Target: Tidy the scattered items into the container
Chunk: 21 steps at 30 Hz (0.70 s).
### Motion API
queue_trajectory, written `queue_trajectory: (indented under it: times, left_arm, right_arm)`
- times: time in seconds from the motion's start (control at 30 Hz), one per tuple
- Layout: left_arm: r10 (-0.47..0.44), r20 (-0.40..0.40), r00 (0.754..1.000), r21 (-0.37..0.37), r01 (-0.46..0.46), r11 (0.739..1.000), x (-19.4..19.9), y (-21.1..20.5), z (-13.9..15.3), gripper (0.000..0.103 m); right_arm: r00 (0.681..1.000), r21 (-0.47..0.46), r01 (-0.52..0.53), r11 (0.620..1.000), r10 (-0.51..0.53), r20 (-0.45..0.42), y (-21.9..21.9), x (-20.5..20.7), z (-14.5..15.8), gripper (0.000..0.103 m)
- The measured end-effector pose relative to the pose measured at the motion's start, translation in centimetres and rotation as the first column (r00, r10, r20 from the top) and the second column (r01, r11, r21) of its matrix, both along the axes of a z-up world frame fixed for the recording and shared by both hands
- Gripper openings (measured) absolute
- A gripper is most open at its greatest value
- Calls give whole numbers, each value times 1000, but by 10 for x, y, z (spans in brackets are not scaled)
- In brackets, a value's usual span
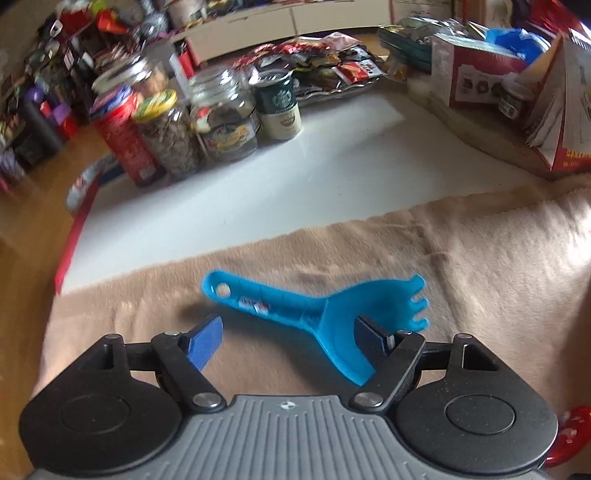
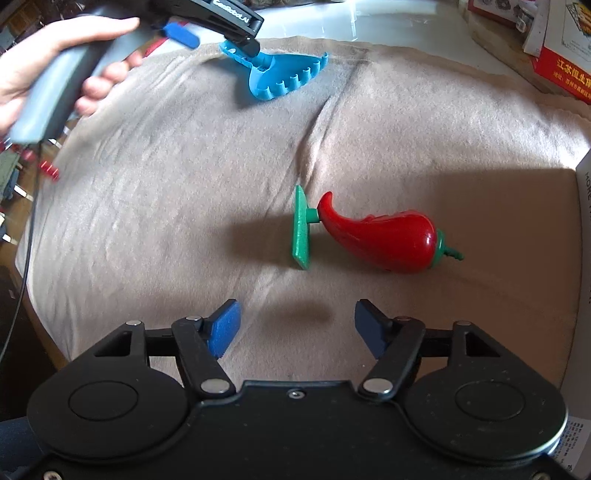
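A blue toy rake lies on the beige blanket, handle to the left, tines to the right. My left gripper is open, low over the rake, with its right finger against the rake head. The rake also shows in the right wrist view, under the left gripper. A red toy chili pepper on a green base lies on the blanket just ahead of my right gripper, which is open and empty.
Glass jars, a red can and a green cup stand at the back left on a white board. Cardboard boxes stand at the right. Snack packets lie behind. A red ring sits at the lower right.
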<state>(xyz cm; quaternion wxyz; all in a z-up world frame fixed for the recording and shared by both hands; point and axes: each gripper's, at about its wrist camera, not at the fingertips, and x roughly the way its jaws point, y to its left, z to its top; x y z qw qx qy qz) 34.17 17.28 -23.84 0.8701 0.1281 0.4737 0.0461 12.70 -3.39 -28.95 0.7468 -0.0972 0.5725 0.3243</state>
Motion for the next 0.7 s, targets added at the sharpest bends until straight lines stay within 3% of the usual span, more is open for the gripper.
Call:
queue_trajectory:
  times: [0.03, 0.1, 0.13, 0.2, 0.27, 0.33, 0.4, 0.53, 0.6, 0.67, 0.7]
  left_arm:
    - [-67, 21, 998, 58, 66, 996, 5, -3, -2, 78]
    - [-249, 44, 967, 211, 235, 949, 8, -11, -8, 75]
    - [-345, 33, 938, 278, 323, 905, 8, -14, -12, 75]
    - [-529, -33, 848, 377, 500, 779, 0, -18, -22, 75]
    - [-634, -92, 768, 427, 606, 671, -8, -15, -30, 75]
    - [-705, -118, 699, 426, 677, 600, -17, -9, -33, 75]
    - [-752, -132, 646, 415, 725, 550, -24, -1, -37, 75]
    - [-793, -173, 585, 446, 764, 466, -25, 8, -49, 75]
    - [-823, -174, 542, 458, 784, 419, -25, 11, -53, 75]
    - [-846, -167, 507, 447, 803, 393, -22, 14, -51, 75]
    - [-847, -178, 502, 435, 812, 390, -19, 15, -49, 74]
  right_arm:
    - [1000, 14, 3, 1000, -3, -2, -3, 1, 1, 66]
    - [1000, 19, -1, 1000, 0, 7, -6, 3, 3, 66]
    - [1000, 15, -6, 1000, 6, 18, -8, 2, 4, 67]
    - [999, 20, -15, 1000, 15, 28, -10, 2, 8, 68]
    - [1000, 45, -11, 999, 11, 14, -14, 4, 9, 71]
    - [1000, 66, -7, 998, 7, 3, -17, 5, 10, 72]
    - [1000, 75, -9, 997, 9, -1, -17, 5, 10, 72]
    - [1000, 87, -18, 996, 18, -7, -14, 5, 8, 72]
    - [1000, 95, -16, 995, 17, -12, -14, 3, 8, 72]
    - [1000, 104, -12, 994, 14, -17, -14, 2, 9, 72]
    - [1000, 110, -12, 994, 14, -18, -15, 2, 9, 72]
